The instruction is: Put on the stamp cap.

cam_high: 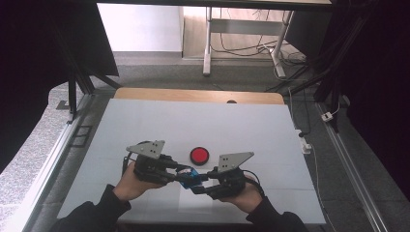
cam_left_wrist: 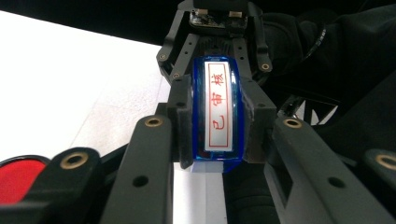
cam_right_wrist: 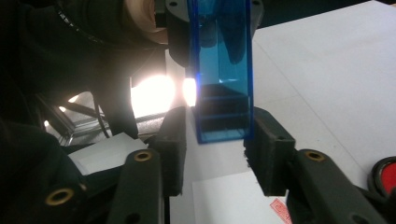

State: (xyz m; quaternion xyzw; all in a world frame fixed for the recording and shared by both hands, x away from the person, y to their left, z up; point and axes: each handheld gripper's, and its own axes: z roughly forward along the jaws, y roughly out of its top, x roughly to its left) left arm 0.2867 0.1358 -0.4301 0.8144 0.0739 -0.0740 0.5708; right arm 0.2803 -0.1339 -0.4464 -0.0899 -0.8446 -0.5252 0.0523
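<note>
From the high view, the two hand-held grippers meet over the near half of the counter point(cam_high: 145, 121), about midway between its left and right edges. The left hand-held gripper point(cam_high: 180, 175) and the right hand-held gripper point(cam_high: 199, 185) point at each other, and a small blue stamp point(cam_high: 189, 178) sits between their tips, above a sheet of white paper point(cam_high: 196, 205) that lies at the near edge. A round red ink pad point(cam_high: 199, 155) rests on the counter just beyond the stamp, toward the far edge, apart from both grippers.

In the left gripper view, the left hand-held gripper point(cam_left_wrist: 217, 126) has its jaws clamped on the two long sides of the blue stamp point(cam_left_wrist: 218, 114), both pads pressing the blue casing. The stamp's face is turned toward the camera: a white strip with red characters inside a red frame. Behind it stands the right hand-held gripper point(cam_left_wrist: 217, 28), facing this way. The red ink pad point(cam_left_wrist: 18, 179) peeks in at the lower left corner.

In the right gripper view, the right hand-held gripper point(cam_right_wrist: 215, 149) has its jaws narrowly parted around the translucent blue stamp point(cam_right_wrist: 222, 79). The right pad lies against or just beside the casing's lower edge, while a clear gap shows between the left pad and the stamp, so this gripper does not clamp it. The white paper point(cam_right_wrist: 224, 198) lies below, with a red print point(cam_right_wrist: 280, 207) at its edge, and the red ink pad point(cam_right_wrist: 385, 175) is at the right.
</note>
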